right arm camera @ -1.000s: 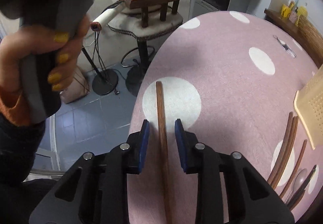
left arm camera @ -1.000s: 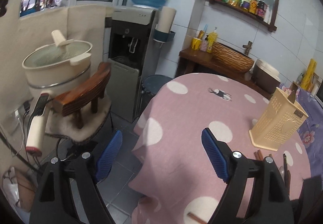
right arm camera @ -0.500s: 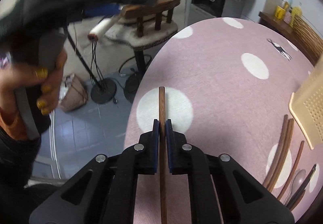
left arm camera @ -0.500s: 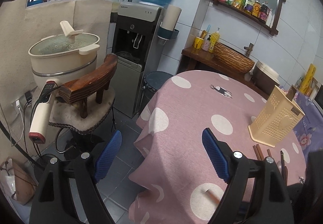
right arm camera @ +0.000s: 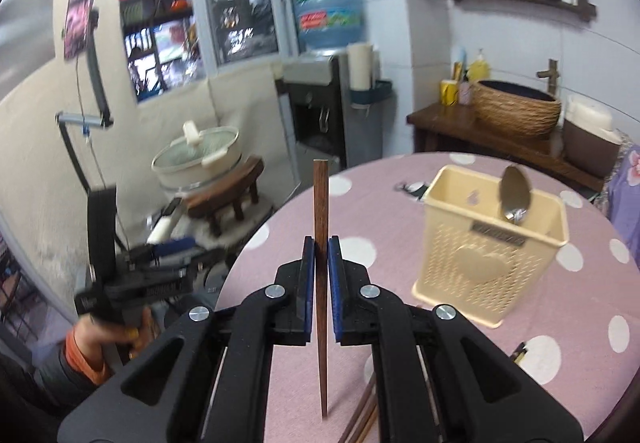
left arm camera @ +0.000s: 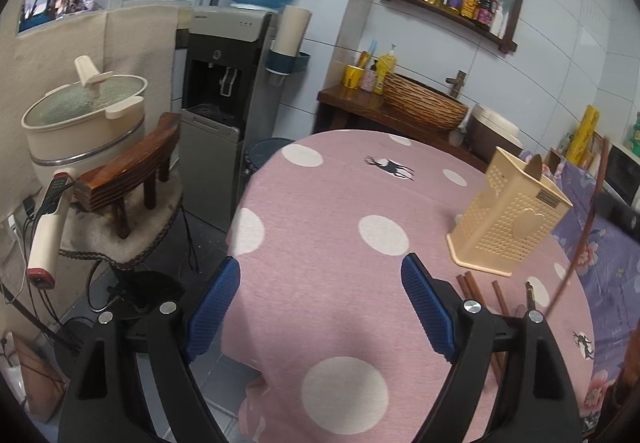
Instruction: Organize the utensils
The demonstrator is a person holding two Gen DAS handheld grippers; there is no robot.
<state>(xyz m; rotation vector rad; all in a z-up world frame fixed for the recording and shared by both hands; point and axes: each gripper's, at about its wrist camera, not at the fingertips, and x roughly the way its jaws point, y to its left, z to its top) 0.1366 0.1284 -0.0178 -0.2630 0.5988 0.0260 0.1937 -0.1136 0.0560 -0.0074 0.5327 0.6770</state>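
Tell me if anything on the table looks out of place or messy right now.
Yes. Loose chopsticks and a dark-handled utensil lie scattered on the pink tablecloth beside the beige utensil holder, which holds only a spoon. One chopstick is clamped in the right gripper. Nothing looks spilled or broken.

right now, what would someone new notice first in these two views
The brown wooden chopstick stands out first, clamped upright in the shut right gripper above the pink white-dotted tablecloth. Next comes the cream perforated plastic utensil holder at the right of the table, with a metal spoon standing in it. The left gripper hangs open and empty at the table's near edge.
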